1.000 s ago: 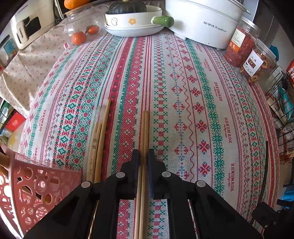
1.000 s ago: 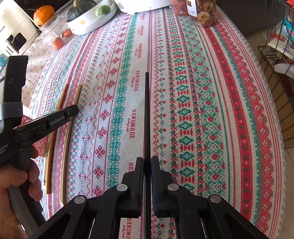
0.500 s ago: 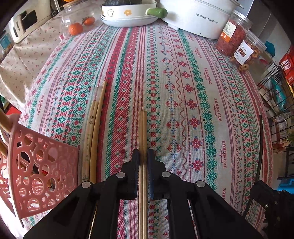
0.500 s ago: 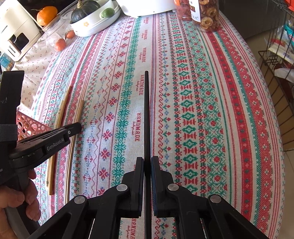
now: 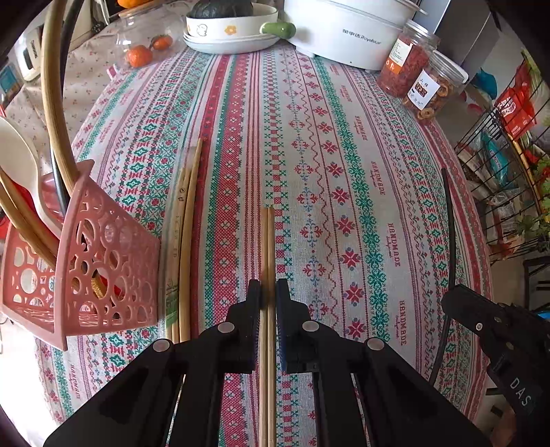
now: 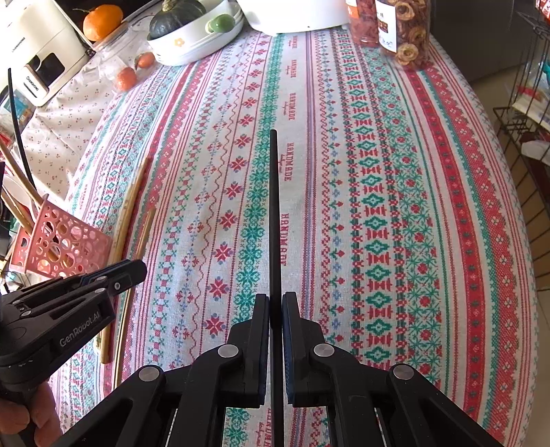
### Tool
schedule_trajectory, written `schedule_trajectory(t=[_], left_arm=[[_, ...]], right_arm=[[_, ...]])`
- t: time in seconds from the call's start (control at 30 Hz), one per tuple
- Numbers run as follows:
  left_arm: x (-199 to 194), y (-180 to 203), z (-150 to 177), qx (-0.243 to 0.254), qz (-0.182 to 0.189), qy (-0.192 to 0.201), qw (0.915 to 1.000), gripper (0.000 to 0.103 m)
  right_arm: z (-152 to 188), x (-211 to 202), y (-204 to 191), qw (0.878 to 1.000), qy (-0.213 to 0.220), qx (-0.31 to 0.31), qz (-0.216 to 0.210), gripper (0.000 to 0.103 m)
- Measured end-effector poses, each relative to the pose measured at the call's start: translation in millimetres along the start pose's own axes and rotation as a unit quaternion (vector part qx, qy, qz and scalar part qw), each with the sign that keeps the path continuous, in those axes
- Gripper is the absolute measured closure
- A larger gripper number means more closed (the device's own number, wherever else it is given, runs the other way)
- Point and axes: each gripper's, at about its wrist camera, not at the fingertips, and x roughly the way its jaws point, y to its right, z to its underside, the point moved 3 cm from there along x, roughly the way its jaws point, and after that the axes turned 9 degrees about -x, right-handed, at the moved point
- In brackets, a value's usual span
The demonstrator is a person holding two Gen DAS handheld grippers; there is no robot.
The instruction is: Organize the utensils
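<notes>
My left gripper (image 5: 267, 292) is shut on a pair of wooden chopsticks (image 5: 267, 240), which point away over the striped cloth. My right gripper (image 6: 275, 302) is shut on a black chopstick (image 6: 274, 206) that also points forward. A pink perforated utensil basket (image 5: 86, 261) stands at the left, holding a white spoon, wooden chopsticks and a black one. Several more wooden chopsticks (image 5: 184, 220) lie on the cloth just right of the basket. In the right wrist view the basket (image 6: 58, 240) and the left gripper (image 6: 134, 270) sit at the left. The right gripper (image 5: 460, 299) shows at the left wrist view's right edge.
At the table's far end stand a white cooker (image 5: 343, 31), a white dish with a squash (image 5: 230, 24), a clear box of tangerines (image 5: 144, 44) and two snack jars (image 5: 422, 72). A wire rack (image 5: 508, 165) stands off the right edge. A hand (image 6: 37, 412) holds the left gripper.
The left gripper has lifted with its wooden chopsticks and shifted toward the pink basket, which now fills more of its view. The right gripper has stayed put with the black chopstick.
</notes>
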Motion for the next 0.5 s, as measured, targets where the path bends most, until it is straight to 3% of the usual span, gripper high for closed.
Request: schedule_trajectory(t=[0.5], left_arm=[[-40.5, -12.0, 27.4, 0.025, 0.030, 0.014, 0.9991, 0.094]], right_arm=[[-3.4, -0.2, -23.6, 1.000, 0.000, -0.026, -0.009, 0.098]])
